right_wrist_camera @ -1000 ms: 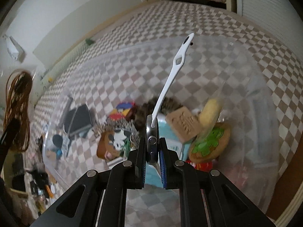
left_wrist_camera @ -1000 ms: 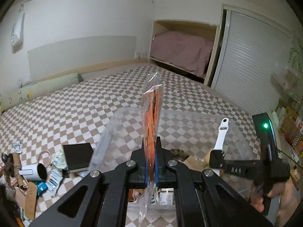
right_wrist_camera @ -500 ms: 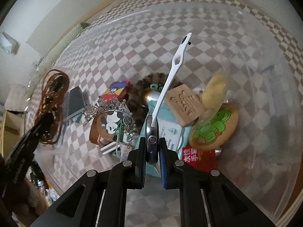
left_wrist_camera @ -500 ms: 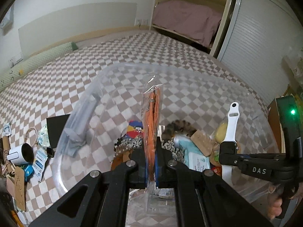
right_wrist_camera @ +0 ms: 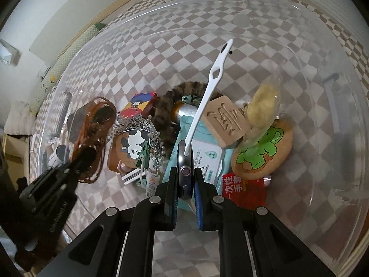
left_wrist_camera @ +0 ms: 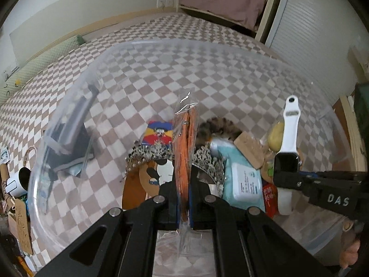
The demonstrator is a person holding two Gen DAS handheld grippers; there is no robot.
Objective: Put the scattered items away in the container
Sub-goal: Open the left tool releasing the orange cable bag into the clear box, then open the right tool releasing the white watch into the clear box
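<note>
My left gripper [left_wrist_camera: 183, 184] is shut on a clear bag of coiled orange cord [left_wrist_camera: 184, 143], which stands upright over the inside of the clear plastic container [left_wrist_camera: 161, 43]. To its right, my right gripper [left_wrist_camera: 286, 177] is shut on a smartwatch [left_wrist_camera: 286, 164] with a white strap. In the right wrist view, the right gripper [right_wrist_camera: 186, 177] pinches the watch body [right_wrist_camera: 185, 161] and the strap [right_wrist_camera: 207, 92] points up and away. The left gripper [right_wrist_camera: 87, 154] with the orange cord bag [right_wrist_camera: 94, 127] hangs at the left, inside the container's wall [right_wrist_camera: 322, 184].
In the container lie a tiara [right_wrist_camera: 138, 124], a panda disc [right_wrist_camera: 131, 147], a wet wipes pack [right_wrist_camera: 207, 159], a wooden block [right_wrist_camera: 224, 120], a green elephant coaster [right_wrist_camera: 263, 152] and a red packet [right_wrist_camera: 244, 189]. A white mug [left_wrist_camera: 16, 182] and loose items sit on the checkered floor at left.
My left gripper has come down and tipped forward, bringing the cord bag from above the container to inside its rim. The right gripper with the watch has hardly moved.
</note>
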